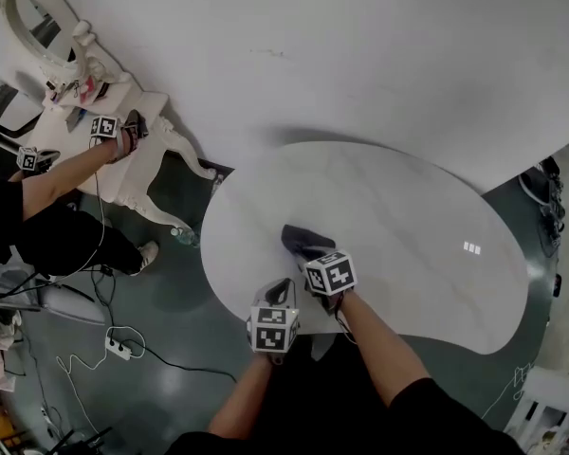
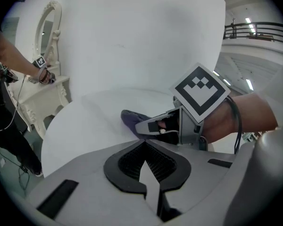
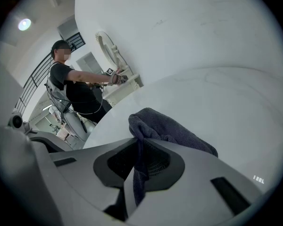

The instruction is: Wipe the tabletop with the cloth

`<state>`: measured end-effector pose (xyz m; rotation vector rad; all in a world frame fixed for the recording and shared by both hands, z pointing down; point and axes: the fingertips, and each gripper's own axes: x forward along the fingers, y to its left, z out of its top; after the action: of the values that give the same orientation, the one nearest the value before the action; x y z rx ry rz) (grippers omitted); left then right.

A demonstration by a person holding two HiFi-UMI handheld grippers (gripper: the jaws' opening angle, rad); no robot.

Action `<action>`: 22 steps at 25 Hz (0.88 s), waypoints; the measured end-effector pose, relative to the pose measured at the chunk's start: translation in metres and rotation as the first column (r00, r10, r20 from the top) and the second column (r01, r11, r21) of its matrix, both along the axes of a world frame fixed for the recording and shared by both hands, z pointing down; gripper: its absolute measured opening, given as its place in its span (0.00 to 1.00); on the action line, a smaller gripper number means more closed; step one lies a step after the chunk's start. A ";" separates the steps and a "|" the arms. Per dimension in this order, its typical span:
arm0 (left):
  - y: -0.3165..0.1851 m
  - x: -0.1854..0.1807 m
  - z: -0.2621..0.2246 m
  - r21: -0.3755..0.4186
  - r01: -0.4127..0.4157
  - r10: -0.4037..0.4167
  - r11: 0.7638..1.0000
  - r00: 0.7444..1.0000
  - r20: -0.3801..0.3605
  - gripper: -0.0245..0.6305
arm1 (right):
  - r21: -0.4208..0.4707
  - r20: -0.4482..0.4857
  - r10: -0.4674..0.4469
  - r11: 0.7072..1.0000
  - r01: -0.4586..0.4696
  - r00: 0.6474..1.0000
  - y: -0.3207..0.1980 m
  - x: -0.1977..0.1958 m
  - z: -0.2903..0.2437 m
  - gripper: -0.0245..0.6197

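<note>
A dark grey cloth (image 1: 297, 239) lies bunched on the white kidney-shaped tabletop (image 1: 408, 245), near its front left edge. My right gripper (image 1: 308, 254) is shut on the cloth's near end. In the right gripper view a fold of the cloth (image 3: 172, 133) hangs down between the jaws of the right gripper (image 3: 137, 173). My left gripper (image 1: 278, 290) hovers at the table's front edge, just left of the right one and behind the cloth. Its jaws stand shut with nothing in them. The left gripper view shows the left gripper (image 2: 148, 171), the right gripper (image 2: 148, 125) and the cloth (image 2: 129, 118).
A second person (image 3: 70, 86) works with grippers at an ornate white vanity (image 1: 137, 159) with an oval mirror (image 1: 38, 22), far left. A power strip (image 1: 120, 347) and cables lie on the dark floor. A curved white wall (image 1: 360, 55) stands behind the table.
</note>
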<state>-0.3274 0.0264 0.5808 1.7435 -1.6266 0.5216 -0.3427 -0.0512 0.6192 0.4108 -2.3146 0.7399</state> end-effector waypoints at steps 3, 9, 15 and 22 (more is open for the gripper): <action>-0.013 0.026 0.001 -0.010 -0.008 0.008 1.000 1.000 0.003 0.05 | 0.008 0.000 -0.004 1.000 0.004 1.000 -0.012 0.027 -0.001 0.09; -0.033 0.099 0.001 -0.013 -0.062 0.062 0.998 0.998 -0.010 0.05 | -0.009 0.011 -0.014 1.000 0.014 1.000 -0.031 0.095 -0.001 0.09; -0.042 0.147 -0.002 -0.037 -0.124 0.125 0.992 0.992 0.020 0.05 | -0.015 0.042 0.007 1.000 -0.007 0.999 -0.041 0.139 -0.003 0.09; -0.054 0.190 -0.007 -0.035 -0.164 0.165 0.986 0.985 0.047 0.05 | 0.027 0.037 -0.010 1.000 0.009 0.999 -0.045 0.186 -0.003 0.09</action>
<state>-0.1369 -0.0276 0.5739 1.8652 -1.5069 0.6689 -0.1570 -0.0964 0.6162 0.4007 -2.3615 0.7186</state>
